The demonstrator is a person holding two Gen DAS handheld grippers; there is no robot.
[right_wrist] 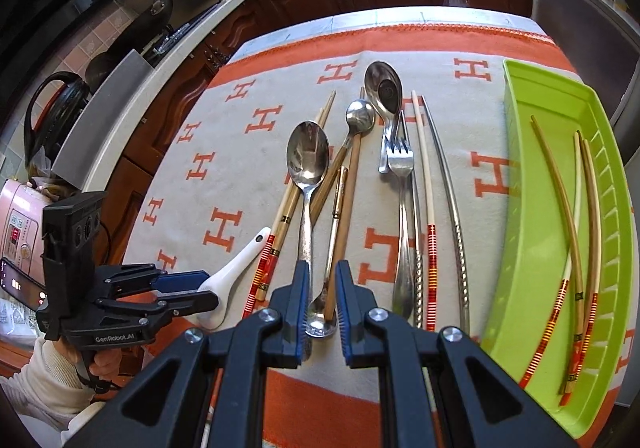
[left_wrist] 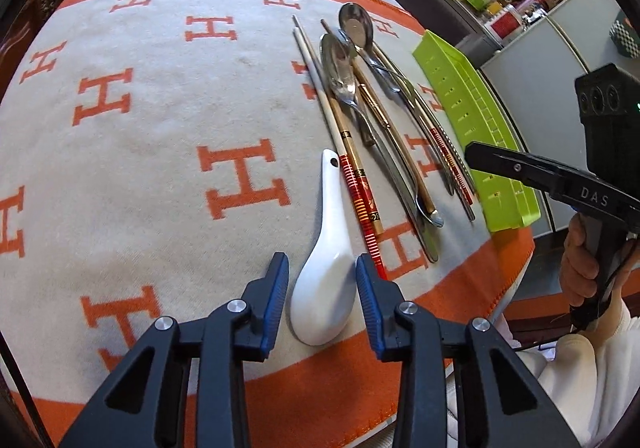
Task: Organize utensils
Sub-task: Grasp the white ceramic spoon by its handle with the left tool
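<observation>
Tray [left_wrist: 460,96] contents hidden in left view; chopstick [right_wrist: 430,248] end behind right jaws

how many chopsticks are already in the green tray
3. All lie lengthwise in the green tray: one dark wooden chopstick on the left, a pale one in the middle crossing it lower down, and a brown one nearest the slotted right wall. None looks hidden.

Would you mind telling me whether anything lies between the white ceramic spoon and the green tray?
Yes. The row of chopsticks, metal spoons and a fork lies on the cloth between the white ceramic spoon and the green tray.
</observation>
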